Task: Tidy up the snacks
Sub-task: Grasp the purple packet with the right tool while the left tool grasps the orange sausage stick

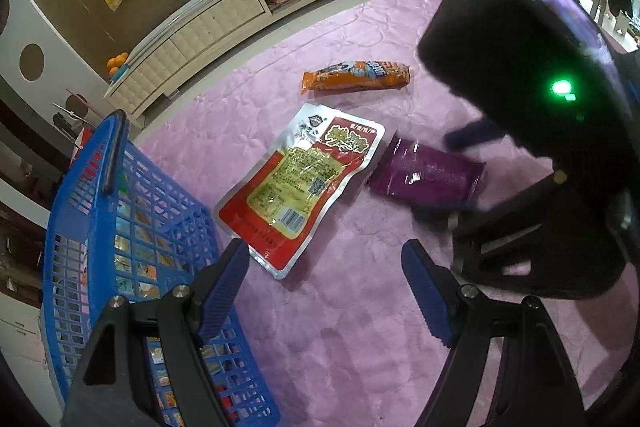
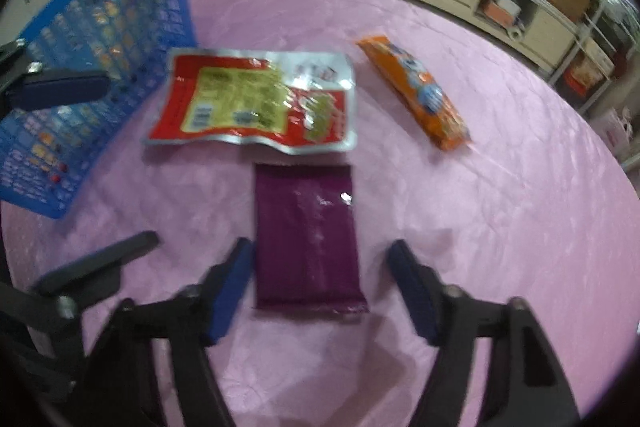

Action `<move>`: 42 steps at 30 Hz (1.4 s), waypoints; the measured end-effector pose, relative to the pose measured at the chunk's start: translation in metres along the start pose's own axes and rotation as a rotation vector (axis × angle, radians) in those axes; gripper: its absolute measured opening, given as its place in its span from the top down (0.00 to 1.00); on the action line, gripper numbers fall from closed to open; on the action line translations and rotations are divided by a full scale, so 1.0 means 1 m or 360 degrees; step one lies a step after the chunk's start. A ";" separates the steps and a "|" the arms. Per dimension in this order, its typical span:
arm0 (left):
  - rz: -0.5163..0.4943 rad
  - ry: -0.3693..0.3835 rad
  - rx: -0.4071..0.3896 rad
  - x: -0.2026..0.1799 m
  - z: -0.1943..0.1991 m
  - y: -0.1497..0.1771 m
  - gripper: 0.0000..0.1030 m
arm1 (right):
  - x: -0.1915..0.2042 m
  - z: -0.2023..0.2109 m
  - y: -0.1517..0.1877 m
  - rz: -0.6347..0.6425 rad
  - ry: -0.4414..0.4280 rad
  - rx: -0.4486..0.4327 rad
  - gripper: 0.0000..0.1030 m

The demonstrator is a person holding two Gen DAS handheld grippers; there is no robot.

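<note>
From my remote view, the left gripper point(image 1: 326, 291) points steeply down at the pink tablecloth point(image 1: 360, 347), jaws spread and empty, its left finger over the wall of the blue basket point(image 1: 132, 227), which holds snack packs I cannot identify through the mesh. Right of the basket lies the red pouch point(image 1: 300, 183), the orange pack point(image 1: 356, 77) beyond it. The right gripper point(image 2: 318, 287) tilts down with its jaws spread around the near end of the purple packet point(image 2: 306, 235), pads not touching it.
</note>
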State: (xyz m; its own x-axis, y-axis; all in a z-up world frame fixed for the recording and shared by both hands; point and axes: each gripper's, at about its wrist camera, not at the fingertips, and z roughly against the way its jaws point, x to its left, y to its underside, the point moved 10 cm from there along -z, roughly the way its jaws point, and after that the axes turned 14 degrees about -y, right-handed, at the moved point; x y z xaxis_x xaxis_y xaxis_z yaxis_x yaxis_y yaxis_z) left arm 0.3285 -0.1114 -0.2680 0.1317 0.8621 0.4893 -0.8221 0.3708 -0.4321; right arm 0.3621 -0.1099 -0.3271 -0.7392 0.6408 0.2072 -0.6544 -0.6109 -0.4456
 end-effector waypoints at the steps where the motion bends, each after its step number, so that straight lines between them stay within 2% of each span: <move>1: 0.0005 0.0001 0.0005 0.000 -0.001 0.000 0.25 | 0.000 0.001 0.000 0.0006 0.0002 -0.0011 0.50; 6: 0.0061 0.0009 0.0023 0.002 -0.003 -0.006 0.25 | -0.007 0.010 0.005 -0.0033 -0.0010 -0.0038 0.51; 15: 0.0145 0.0019 -0.0009 0.007 0.004 -0.040 0.25 | -0.023 0.064 -0.012 -0.0136 0.0004 -0.0272 0.51; 20: 0.0204 0.0067 0.0004 0.001 0.003 -0.064 0.25 | -0.038 0.087 -0.018 -0.0196 0.0032 -0.0365 0.51; 24: 0.0294 0.0170 0.0047 -0.008 0.000 -0.081 0.25 | -0.054 0.100 -0.018 -0.0226 0.0102 -0.0402 0.51; 29: 0.0446 0.0299 0.0152 -0.017 -0.017 -0.098 0.26 | -0.080 0.113 -0.025 -0.0342 0.0129 -0.0474 0.51; 35: 0.0723 0.0430 0.0289 -0.021 -0.052 -0.112 0.25 | -0.106 0.121 -0.029 -0.0420 0.0192 -0.0547 0.51; 42: 0.0780 0.0378 0.0293 -0.029 -0.081 -0.133 0.25 | -0.136 0.110 -0.024 -0.0552 0.0209 -0.0548 0.51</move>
State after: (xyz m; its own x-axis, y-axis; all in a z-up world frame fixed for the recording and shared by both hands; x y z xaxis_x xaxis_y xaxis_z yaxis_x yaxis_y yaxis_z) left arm 0.4787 -0.1574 -0.2861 -0.1861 0.9799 0.0724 -0.8986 -0.1399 -0.4159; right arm 0.4607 -0.2336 -0.2491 -0.4470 0.8455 0.2923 -0.7511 -0.1772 -0.6360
